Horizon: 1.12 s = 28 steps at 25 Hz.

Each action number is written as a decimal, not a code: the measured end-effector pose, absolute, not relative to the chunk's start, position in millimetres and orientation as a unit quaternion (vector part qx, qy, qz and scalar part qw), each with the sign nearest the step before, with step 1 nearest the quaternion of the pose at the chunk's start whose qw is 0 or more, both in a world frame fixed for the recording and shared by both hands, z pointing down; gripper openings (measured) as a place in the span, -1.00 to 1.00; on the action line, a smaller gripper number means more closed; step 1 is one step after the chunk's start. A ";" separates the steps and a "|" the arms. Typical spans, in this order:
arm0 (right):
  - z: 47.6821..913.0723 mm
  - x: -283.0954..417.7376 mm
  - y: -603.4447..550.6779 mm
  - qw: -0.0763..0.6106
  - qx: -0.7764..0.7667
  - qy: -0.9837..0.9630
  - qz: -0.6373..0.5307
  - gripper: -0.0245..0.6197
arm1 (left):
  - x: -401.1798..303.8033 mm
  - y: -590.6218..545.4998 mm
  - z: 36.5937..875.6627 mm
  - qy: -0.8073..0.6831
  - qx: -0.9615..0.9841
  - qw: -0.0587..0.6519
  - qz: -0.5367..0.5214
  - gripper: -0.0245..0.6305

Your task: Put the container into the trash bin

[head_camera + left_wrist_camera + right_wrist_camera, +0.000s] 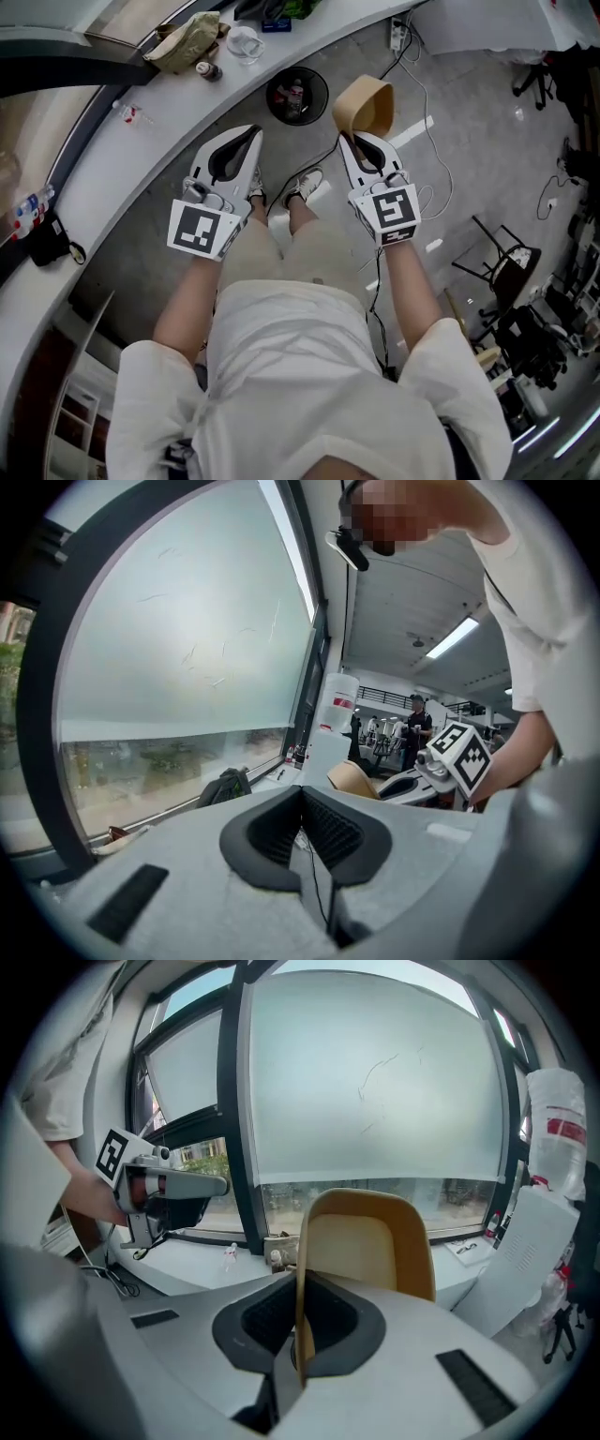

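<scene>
A tan paper container hangs over the grey floor, its wall pinched edge-on in my right gripper, which is shut on it. In the right gripper view the container stands up out of the jaws of that gripper. The round black trash bin sits on the floor just left of the container, by the counter, with rubbish inside. My left gripper is held beside the right one, shut with nothing in it; the container shows to its right.
A curved white counter runs along the left, bearing an olive bag, a clear cup and a small bottle. Cables and a power strip lie on the floor. A black chair stands at the right. The person's shoes are below the bin.
</scene>
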State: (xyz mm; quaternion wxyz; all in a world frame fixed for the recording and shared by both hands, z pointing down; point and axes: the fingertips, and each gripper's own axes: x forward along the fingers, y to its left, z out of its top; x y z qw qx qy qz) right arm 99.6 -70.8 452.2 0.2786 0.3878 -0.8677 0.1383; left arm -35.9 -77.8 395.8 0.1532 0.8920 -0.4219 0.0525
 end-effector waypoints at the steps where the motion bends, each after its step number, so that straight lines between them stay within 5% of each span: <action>1: 464.3 98.9 -72.5 0.282 0.383 -0.868 0.144 -0.90 | -32.7 -79.0 406.9 -0.421 0.891 0.161 0.056 -0.87; 28: 825.4 55.6 -120.5 0.341 0.314 -0.860 0.215 -0.90 | -4.8 -133.3 692.9 -0.414 0.884 0.187 0.111 -0.87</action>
